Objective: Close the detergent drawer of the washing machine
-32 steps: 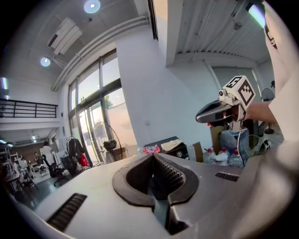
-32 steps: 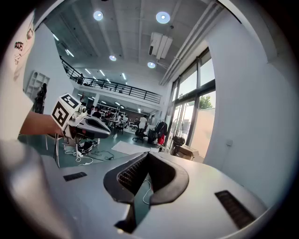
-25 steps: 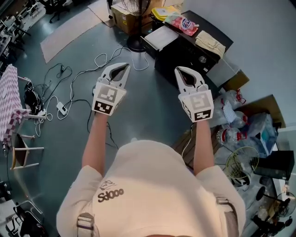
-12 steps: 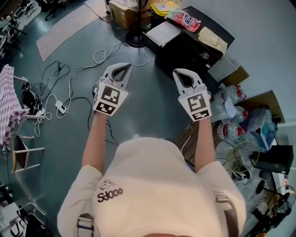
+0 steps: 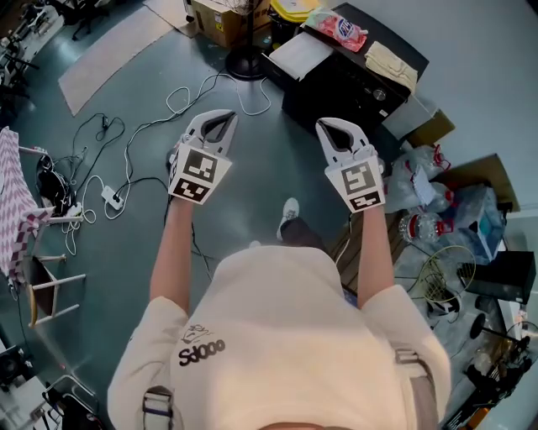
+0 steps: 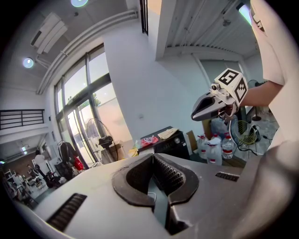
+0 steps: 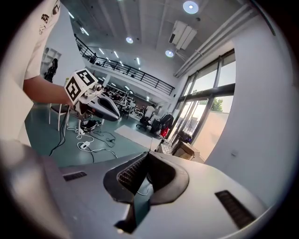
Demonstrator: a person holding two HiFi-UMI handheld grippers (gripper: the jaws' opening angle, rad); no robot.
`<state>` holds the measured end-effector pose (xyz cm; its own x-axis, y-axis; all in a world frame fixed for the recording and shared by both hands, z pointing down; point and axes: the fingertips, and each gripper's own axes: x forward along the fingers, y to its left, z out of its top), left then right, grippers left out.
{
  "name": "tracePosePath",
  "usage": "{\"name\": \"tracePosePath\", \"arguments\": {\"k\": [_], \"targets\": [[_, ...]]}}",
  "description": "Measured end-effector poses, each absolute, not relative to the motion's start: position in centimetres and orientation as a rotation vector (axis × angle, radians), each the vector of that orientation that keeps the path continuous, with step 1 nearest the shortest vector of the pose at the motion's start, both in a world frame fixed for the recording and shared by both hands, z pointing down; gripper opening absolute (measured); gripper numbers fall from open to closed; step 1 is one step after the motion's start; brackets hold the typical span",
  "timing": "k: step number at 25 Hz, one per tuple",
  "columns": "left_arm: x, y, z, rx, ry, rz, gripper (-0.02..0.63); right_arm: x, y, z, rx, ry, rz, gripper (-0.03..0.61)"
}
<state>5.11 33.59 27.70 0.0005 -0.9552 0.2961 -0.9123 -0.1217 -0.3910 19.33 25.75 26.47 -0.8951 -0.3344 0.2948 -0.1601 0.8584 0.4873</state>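
Note:
The black washing machine stands on the floor at the top of the head view. Its white detergent drawer sticks out, open, at the machine's left end. A pink bag and a beige cloth lie on top. My left gripper and right gripper are held out side by side in the air, short of the machine, both shut and empty. The left gripper view shows the machine far off beyond the left gripper's closed jaws. The right gripper's jaws also meet.
A standing fan's base and cardboard boxes sit left of the drawer. White cables trail over the floor on the left. Water bottles and bags crowd the right. The person's shoe is on the floor between the arms.
The person has stepped toward the machine; a shoe now shows between the arms. Both grippers moved forward with the body and stayed shut.

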Motion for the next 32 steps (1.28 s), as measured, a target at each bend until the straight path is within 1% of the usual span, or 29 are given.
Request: {"name": "tracePosePath", "arguments": {"k": [8, 15, 20, 27, 32], "targets": [[3.0, 26.8, 29.8, -2.162, 2.013, -0.858, 0.018, 16.7, 18.2, 28.2, 0.355, -2.689, -0.617, -0.002], [-1.3, 15.6, 30.0, -2.159, 1.999, -0.933, 0.018, 11.5, 7.2, 29.0, 0.309, -2.712, -0.594, -0.002], [-3.4, 8.1, 30.5, -2.179, 2.012, -0.964, 0.018, 9.3, 0.1, 30.2, 0.285, -2.707, -0.55, -0.002], [-5.8, 0.1, 34.2, -2.243, 2.028, -1.068, 0.018, 7.1, -7.3, 33.1, 0.271, -2.706, -0.463, -0.002], [-7.9, -3.1, 37.3, -2.286, 2.025, -1.132, 0.018, 5.6, -9.9, 35.9, 0.264, -2.673, -0.422, -0.002]]}}
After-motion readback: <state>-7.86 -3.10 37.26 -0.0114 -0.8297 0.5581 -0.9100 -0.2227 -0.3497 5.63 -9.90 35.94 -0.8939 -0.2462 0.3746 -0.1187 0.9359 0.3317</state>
